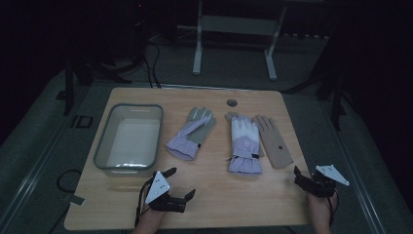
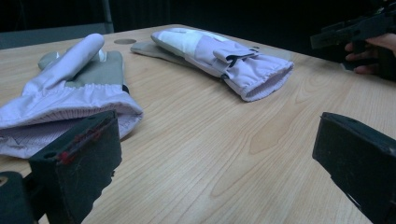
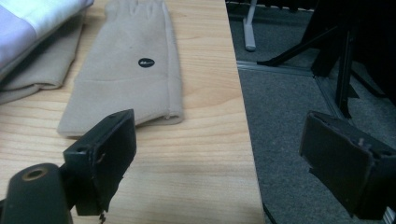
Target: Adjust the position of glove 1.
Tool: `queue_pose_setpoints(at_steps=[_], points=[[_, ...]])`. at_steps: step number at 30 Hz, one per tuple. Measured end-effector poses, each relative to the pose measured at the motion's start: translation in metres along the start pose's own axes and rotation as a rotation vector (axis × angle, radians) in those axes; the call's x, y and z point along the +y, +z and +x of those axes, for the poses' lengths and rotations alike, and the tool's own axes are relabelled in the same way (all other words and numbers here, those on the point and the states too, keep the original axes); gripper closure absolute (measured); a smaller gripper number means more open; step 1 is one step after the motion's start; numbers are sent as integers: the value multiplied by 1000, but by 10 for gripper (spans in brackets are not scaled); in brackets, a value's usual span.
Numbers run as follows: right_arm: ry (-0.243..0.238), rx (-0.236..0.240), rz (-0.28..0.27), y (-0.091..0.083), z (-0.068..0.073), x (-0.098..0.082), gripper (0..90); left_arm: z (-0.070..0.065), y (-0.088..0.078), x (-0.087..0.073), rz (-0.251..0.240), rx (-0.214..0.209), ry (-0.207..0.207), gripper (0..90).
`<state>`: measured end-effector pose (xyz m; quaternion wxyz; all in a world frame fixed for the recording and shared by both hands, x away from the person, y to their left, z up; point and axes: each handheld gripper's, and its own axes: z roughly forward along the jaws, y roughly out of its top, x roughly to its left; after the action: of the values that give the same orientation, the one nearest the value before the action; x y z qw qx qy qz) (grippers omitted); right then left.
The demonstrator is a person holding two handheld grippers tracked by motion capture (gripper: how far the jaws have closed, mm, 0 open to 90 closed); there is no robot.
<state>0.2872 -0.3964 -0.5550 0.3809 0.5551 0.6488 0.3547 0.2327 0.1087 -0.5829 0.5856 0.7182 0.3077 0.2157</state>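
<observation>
Gloves are the job here, by the look of it: three lie on the wooden table point(image 1: 204, 195) w/ a grey plastic bin point(image 1: 127, 136) at the left, likely their destination. Nearest the left gripper point(image 1: 183, 183) is a lavender ski glove point(image 1: 191, 133), palm side grey, cuff elasticated and facing the near edge; in the left gripper view that cuff point(image 2: 70, 109) gapes open just beyond the left jaw. Mid-table sits its mate, the second lavender glove point(image 1: 244, 144), white panel on the back, strap across the wrist, partly overlapping a flat beige knit glove point(image 1: 274, 142) w/ a small dark round tag. In the right gripper view the beige glove point(image 3: 128, 70) lies just ahead of the left jaw, close to the table's right edge. Both grippers hover low near the front edge, jaws spread wide, nothing between them; the right gripper point(image 1: 303, 176) sits at the corner, approx half over the floor. Risks, as a judgement: beige glove is thin and limp, so a pinch may catch just one layer or scrape the wood w/o lifting it. Being so near the edge, a push instead of a grab could slide it off to the carpet. Pulling it may also drag the overlapping lavender glove along. Padded lavender gloves are bulky; a grip on the slick shell or loose cuff might slip, and the glove could flop outside the bin.
</observation>
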Motion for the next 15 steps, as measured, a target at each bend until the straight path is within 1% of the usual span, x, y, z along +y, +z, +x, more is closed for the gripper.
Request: queue_pose_setpoints(at_steps=[1,3,5,7,8,9,10,11,12,13,14,15], points=[[-2,16,2,-1,0,2,108,0,0,0,0,1,1,13],[-11,22,4,-3,2,4,108,0,0,0,0,2,2,14],[-9,38,3,-4,3,6,108,-1,0,0,0,3,6,14],[-11,60,8,-7,5,13,108,-1,0,0,0,0,15,14],[-11,60,8,-7,5,13,108,-1,0,0,0,0,15,14],[-13,68,23,-8,7,17,108,-1,0,0,1,1,17,14],[-28,55,19,-9,10,21,107,-1,0,0,0,-1,16,14],[-28,55,19,-9,10,21,107,-1,0,0,0,-1,16,14],[-47,36,14,-9,12,25,108,-1,0,0,-3,-3,14,14],[-60,53,15,-10,16,33,110,-1,0,0,-4,-3,13,13],[-60,92,34,-9,16,38,146,-1,0,0,-4,-4,14,14],[-45,155,71,-6,15,43,139,-1,0,0,-3,-5,16,14]])
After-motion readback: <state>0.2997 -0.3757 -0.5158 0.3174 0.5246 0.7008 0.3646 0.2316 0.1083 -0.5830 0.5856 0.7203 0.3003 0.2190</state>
